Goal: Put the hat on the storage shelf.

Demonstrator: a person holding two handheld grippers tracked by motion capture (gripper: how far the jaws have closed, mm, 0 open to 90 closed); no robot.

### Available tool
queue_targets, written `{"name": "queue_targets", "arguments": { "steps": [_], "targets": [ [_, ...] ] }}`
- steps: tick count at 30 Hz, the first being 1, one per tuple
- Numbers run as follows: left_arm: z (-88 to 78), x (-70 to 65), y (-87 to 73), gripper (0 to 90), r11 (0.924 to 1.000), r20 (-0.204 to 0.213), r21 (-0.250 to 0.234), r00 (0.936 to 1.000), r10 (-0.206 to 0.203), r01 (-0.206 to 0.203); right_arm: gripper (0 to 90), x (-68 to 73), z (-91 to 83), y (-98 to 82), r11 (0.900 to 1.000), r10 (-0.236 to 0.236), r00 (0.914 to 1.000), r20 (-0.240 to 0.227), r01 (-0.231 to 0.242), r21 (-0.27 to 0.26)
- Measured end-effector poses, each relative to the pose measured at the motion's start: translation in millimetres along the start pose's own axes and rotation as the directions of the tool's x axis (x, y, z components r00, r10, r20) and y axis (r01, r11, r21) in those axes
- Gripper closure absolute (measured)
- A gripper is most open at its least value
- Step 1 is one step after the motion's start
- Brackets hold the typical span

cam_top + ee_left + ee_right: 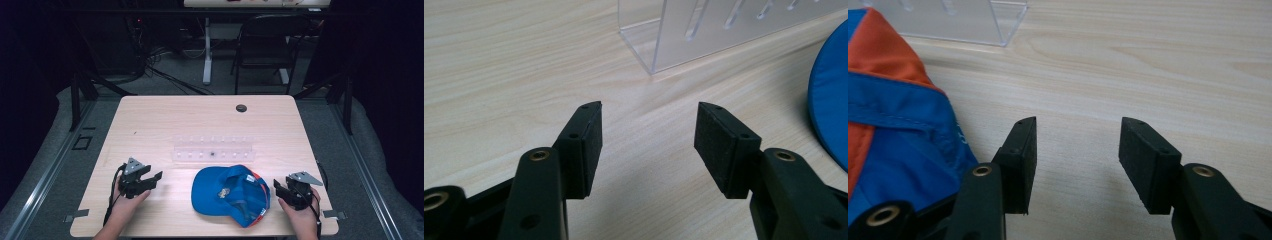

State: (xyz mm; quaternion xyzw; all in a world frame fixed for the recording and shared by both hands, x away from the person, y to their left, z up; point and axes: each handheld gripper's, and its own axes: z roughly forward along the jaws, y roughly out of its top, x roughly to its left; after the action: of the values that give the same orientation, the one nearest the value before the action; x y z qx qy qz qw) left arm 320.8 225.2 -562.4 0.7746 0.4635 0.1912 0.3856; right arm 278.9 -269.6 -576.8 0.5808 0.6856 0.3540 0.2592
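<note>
A blue cap with orange panels (231,194) lies upside down on the wooden table (165,120), near its front edge. Its brim (830,100) shows at the right of the left gripper view; its crown (893,130) shows at the left of the right gripper view. My left gripper (156,179) rests on the table to the cap's left, open, with bare wood between its pads (649,145). My right gripper (278,188) sits just right of the cap, open too, nothing between its pads (1079,160).
A clear plastic rack (214,149) with slots stands behind the cap at mid-table; its corners show in both gripper views (684,35) (973,22). A small dark grommet (241,108) sits near the far edge. A chair (265,45) stands beyond the table.
</note>
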Motion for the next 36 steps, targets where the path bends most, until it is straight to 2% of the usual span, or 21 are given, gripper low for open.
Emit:
{"name": "queue_targets", "arguments": {
  "steps": [3,7,10,11,12,13,14,15,16,17,22,25,26,29,32,34,36],
  "targets": [
    [0.9,0.1,-0.4,43.3,0.9999,-0.01,0.013,0.9999,-0.003,0.004,49.3,2.3,-1.5,0.0,1.0,-0.017,0.9999,0.004,0.017,0.002],
    [4.0,0.9,-1.1,42.7,0.9991,0.012,0.035,0.9996,-0.026,0.026,49.3,4.3,-3.6,0.5,1.0,-0.012,0.9999,0.004,0.012,0.003],
    [4.9,1.1,-1.7,42.8,0.9982,0.03,0.041,0.9985,-0.045,0.044,49.4,4.7,-4.0,0.8,1.0,-0.01,0.9999,0.004,0.01,0.022],
    [4.9,0.4,-2.0,45.9,0.9985,0.032,0.045,0.999,-0.031,0.03,53.0,4.4,-4.6,1.4,0.999,0.008,0.9999,-0.01,-0.008,0.038],
    [4.9,0.4,-2.0,46.3,0.9985,0.032,0.045,0.999,-0.031,0.03,53.0,4.4,-4.6,1.4,0.999,0.008,0.9999,-0.01,-0.008,0.038],
    [4.2,-0.2,-1.9,46.6,0.9986,0.028,0.048,0.9994,-0.023,0.022,55.0,4.3,-6.4,3.3,0.997,0.038,0.999,-0.023,-0.037,0.064],
    [4.0,-0.9,-2.1,46.6,0.9989,0.024,0.04,0.9994,-0.023,0.022,55.0,4.3,-6.4,3.3,0.997,0.038,0.999,-0.023,-0.037,0.064],
    [2.4,-1.9,-1.8,47.2,0.999,0.02,0.039,0.9996,-0.021,0.02,60.5,5.2,-9.0,6.2,0.995,0.057,0.9979,-0.03,-0.054,0.089],
    [2.4,-1.9,-1.8,47.2,0.999,0.02,0.039,0.9996,-0.021,0.02,60.5,5.2,-9.0,6.2,0.995,0.057,0.9979,-0.03,-0.054,0.089],
    [2.1,-2.3,-2.1,47.7,0.9993,0.018,0.034,0.9997,-0.017,0.016,61.6,6.7,-12.4,9.7,0.991,0.09,0.9947,-0.05,-0.084,0.103],
    [0.4,-3.5,-1.9,49.1,0.9993,0.013,0.037,0.9999,-0.008,0.008,61.8,11.5,-17.1,15.2,0.988,0.088,0.9941,-0.064,-0.079,0.134],
    [-0.7,-3.3,-1.7,50.1,0.9993,0.013,0.037,0.9999,-0.005,0.005,61.3,16.4,-18.8,16.3,0.987,0.061,0.9957,-0.07,-0.05,0.155],
    [-0.8,-3.1,-1.9,51.3,0.9994,0.023,0.036,0.9997,-0.001,0.0,60.6,17.8,-20.8,17.0,0.984,0.052,0.9948,-0.088,-0.035,0.176],
    [-1.0,-4.3,-1.7,51.3,0.9997,0.016,0.023,0.9999,0.004,-0.004,59.6,17.7,-26.4,20.1,0.984,0.032,0.9943,-0.101,-0.014,0.179],
    [-1.3,-4.9,-1.3,49.0,0.9999,0.01,0.016,0.9999,-0.001,0.001,58.6,15.7,-31.7,24.5,0.981,0.041,0.9913,-0.125,-0.017,0.192],
    [-1.2,-5.2,-1.2,48.2,0.9998,0.007,0.021,1.0,0.003,-0.003,58.7,15.1,-35.4,28.7,0.978,0.063,0.988,-0.141,-0.033,0.207],
    [-0.7,-5.6,-1.6,47.4,0.9996,-0.004,0.028,1.0,-0.004,0.004,60.0,13.6,-38.5,33.0,0.971,0.083,0.9845,-0.154,-0.045,0.235]
  ]
}}
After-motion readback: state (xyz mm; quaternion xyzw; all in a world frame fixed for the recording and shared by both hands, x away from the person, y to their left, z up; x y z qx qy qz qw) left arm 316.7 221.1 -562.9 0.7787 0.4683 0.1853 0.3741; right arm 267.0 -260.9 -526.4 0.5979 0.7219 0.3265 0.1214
